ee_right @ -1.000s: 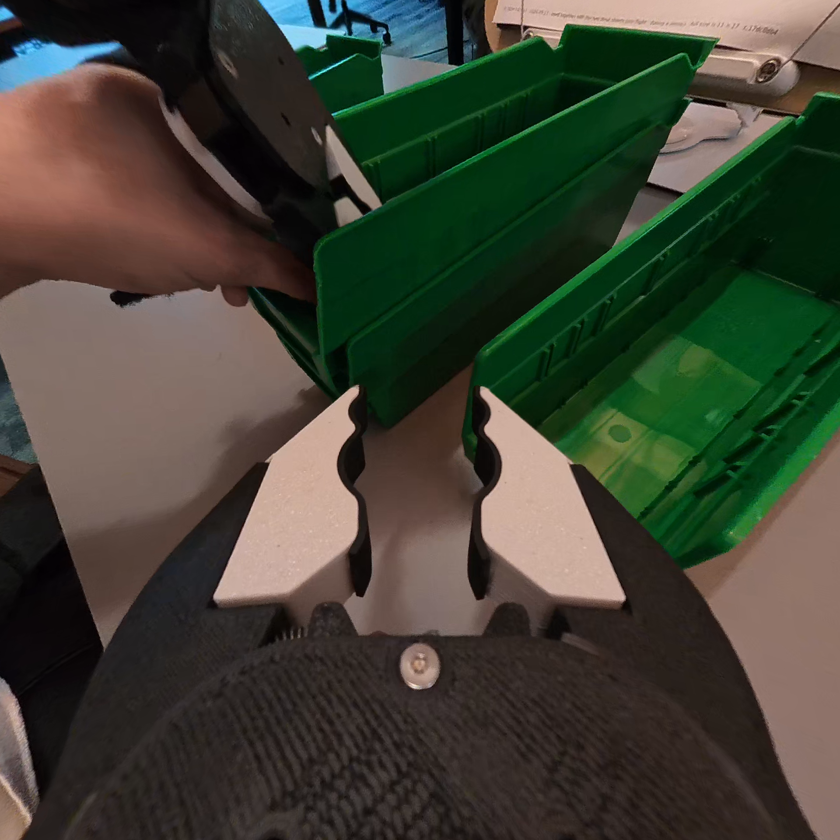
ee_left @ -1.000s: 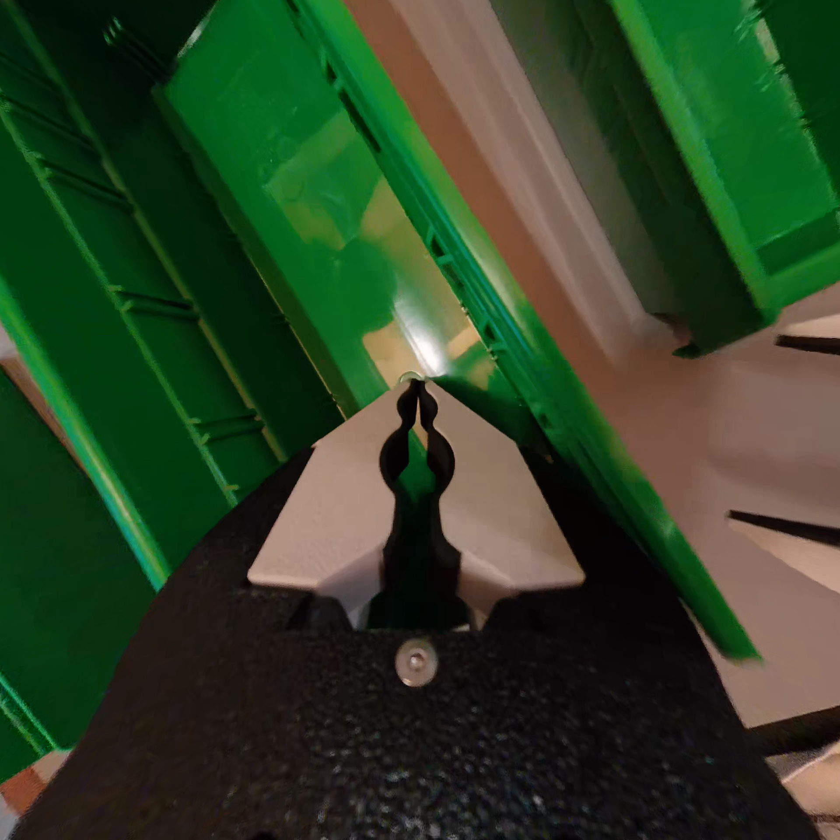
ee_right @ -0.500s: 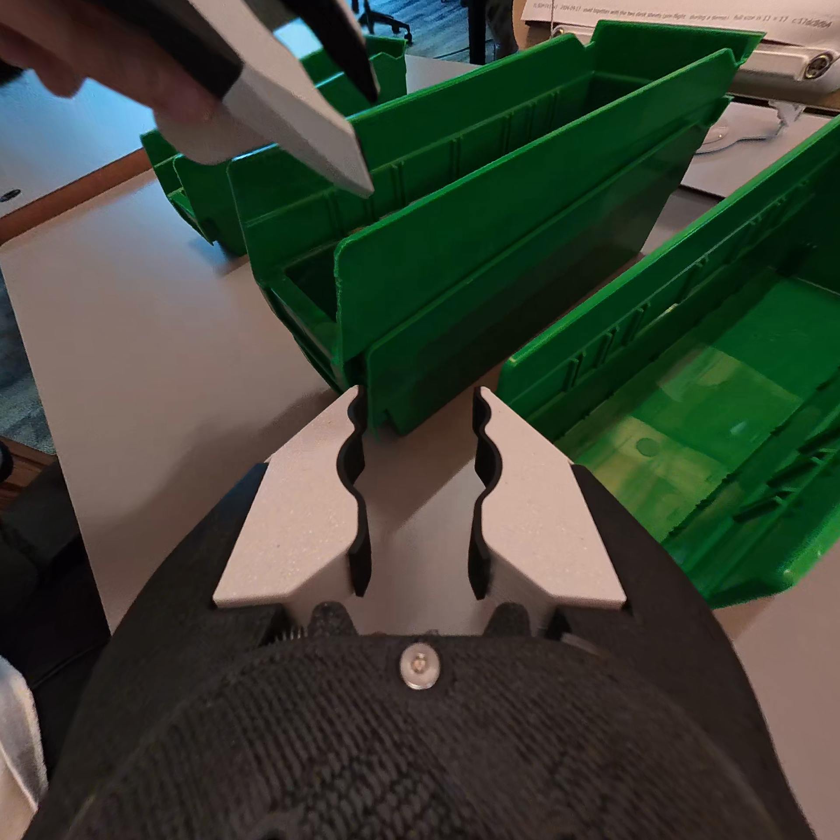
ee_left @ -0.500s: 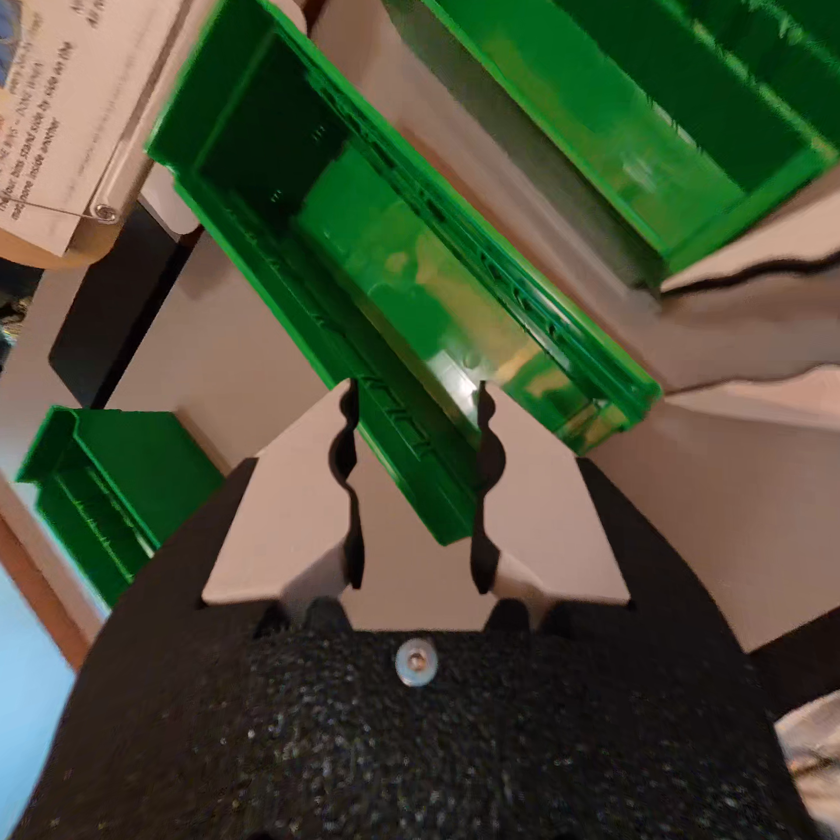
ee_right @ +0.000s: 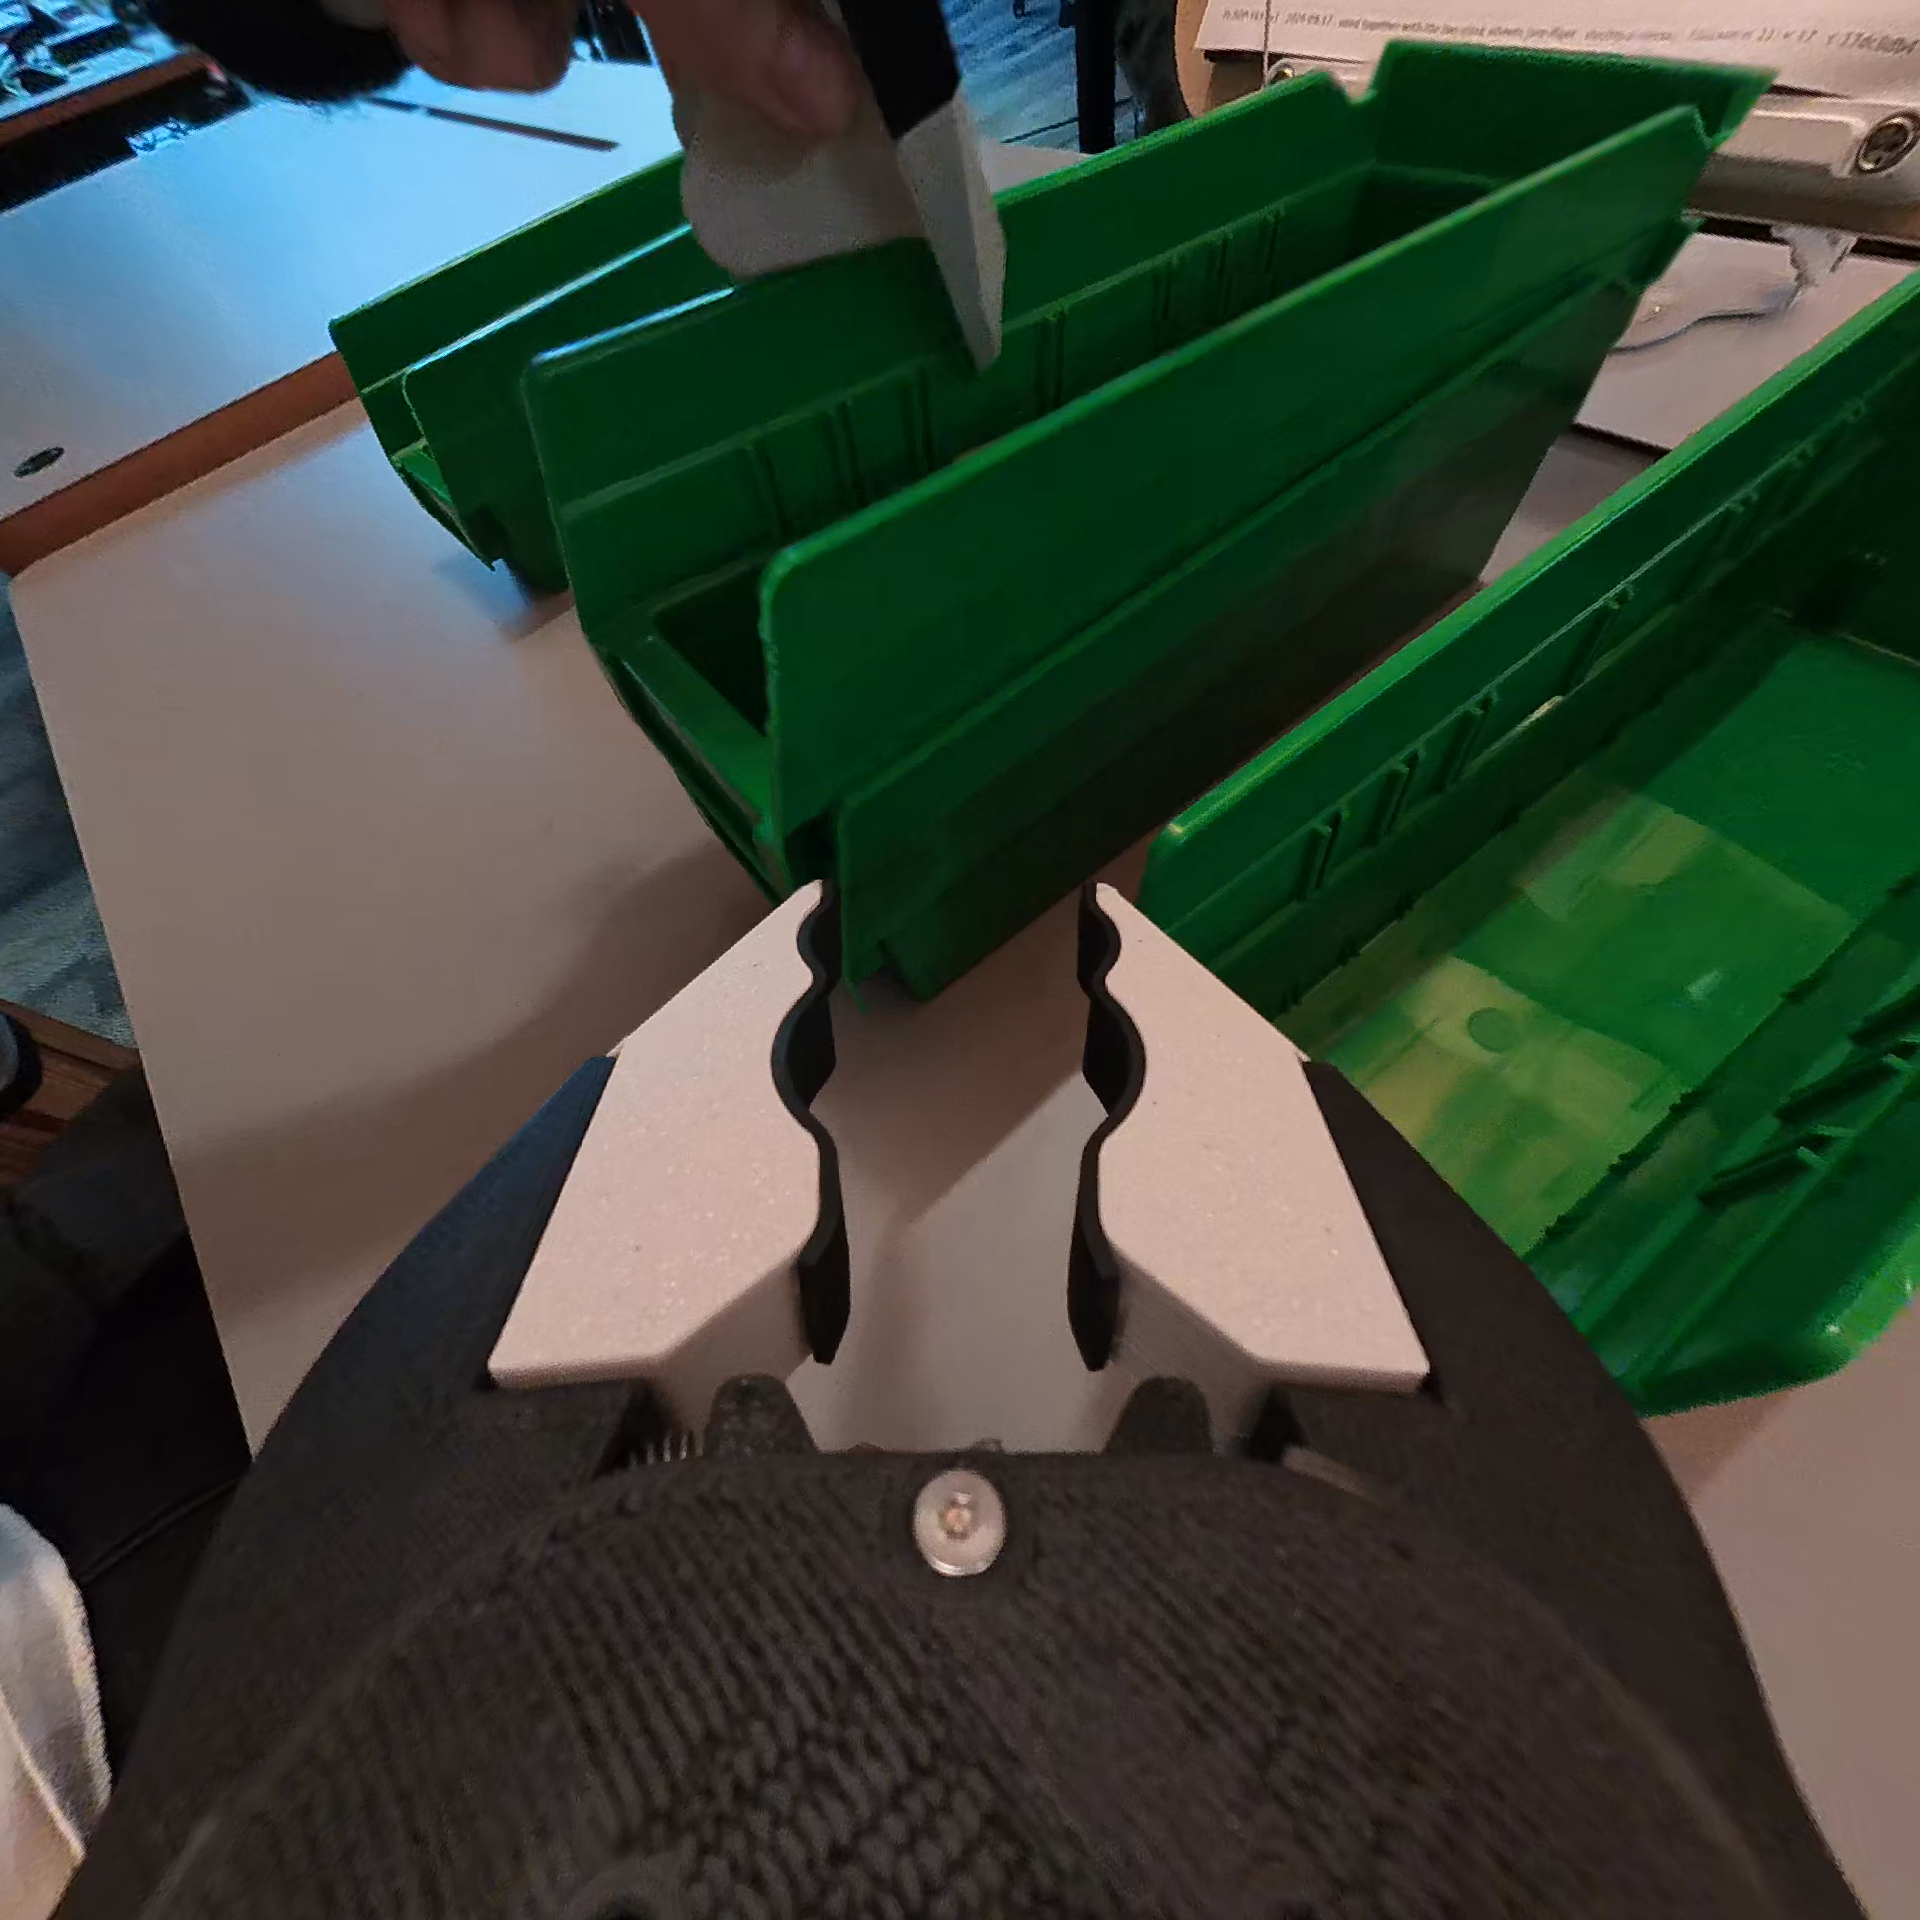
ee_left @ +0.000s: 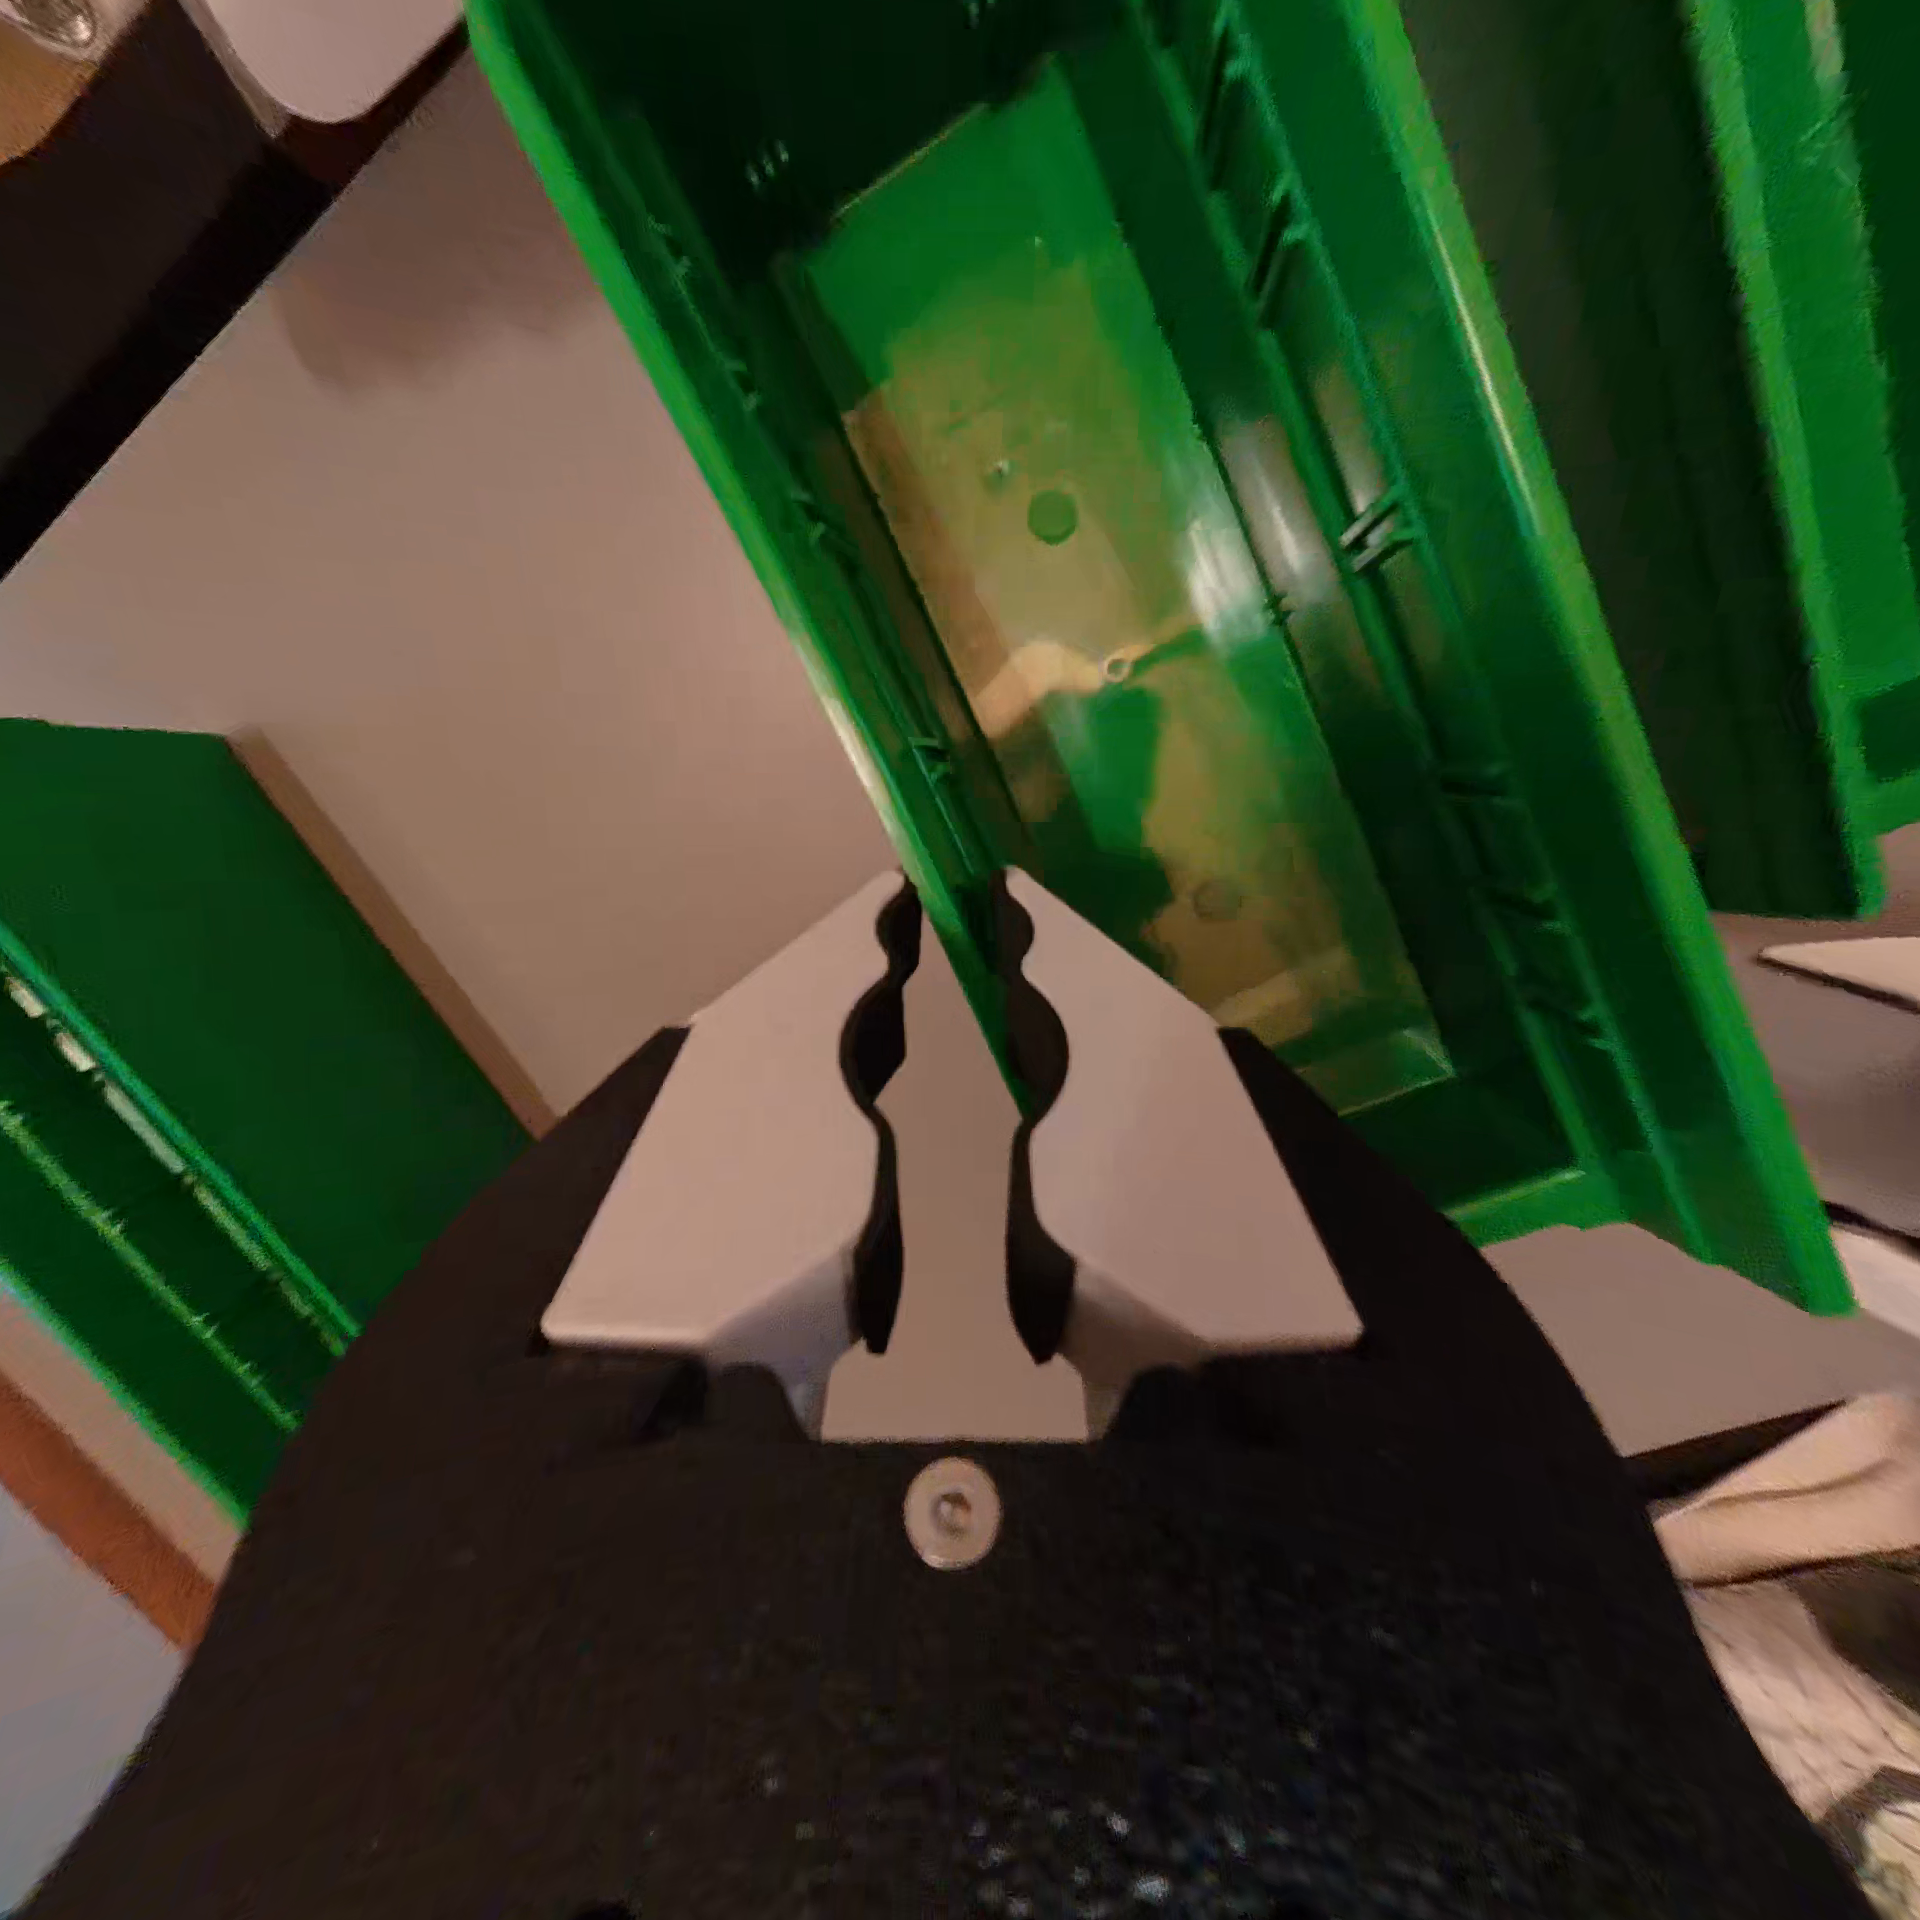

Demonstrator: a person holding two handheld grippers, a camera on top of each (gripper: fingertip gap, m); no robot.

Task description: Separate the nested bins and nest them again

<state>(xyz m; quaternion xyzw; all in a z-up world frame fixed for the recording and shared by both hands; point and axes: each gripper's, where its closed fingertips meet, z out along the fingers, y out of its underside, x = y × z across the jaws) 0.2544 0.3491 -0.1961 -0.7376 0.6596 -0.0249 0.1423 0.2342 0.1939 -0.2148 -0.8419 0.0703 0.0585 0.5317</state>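
Note:
Two nested green bins (ee_right: 1039, 644) lie lengthwise in the middle of the table. In the left wrist view I look down into the inner bin (ee_left: 1039, 520). My left gripper (ee_left: 954, 888) is shut on its long side wall, which passes between the tips. The right wrist view shows the left gripper's fingers (ee_right: 951, 229) on the far wall, held by a hand (ee_right: 748, 52). My right gripper (ee_right: 951, 904) is open and empty, low over the table at the near end of the nested bins. A separate green bin (ee_right: 1610, 935) lies empty to the right.
More green bins (ee_right: 447, 416) stand behind the nested pair on the left and show in the left wrist view (ee_left: 156, 987). The separate bin also shows there (ee_left: 1818, 416). A clipped paper sheet (ee_right: 1818, 135) lies at the back right. The table (ee_right: 364, 831) ends at the left.
My left gripper let go of the bin's front end, lifted and opened, then came down on the long side wall and closed on it. My right gripper stayed open in place.

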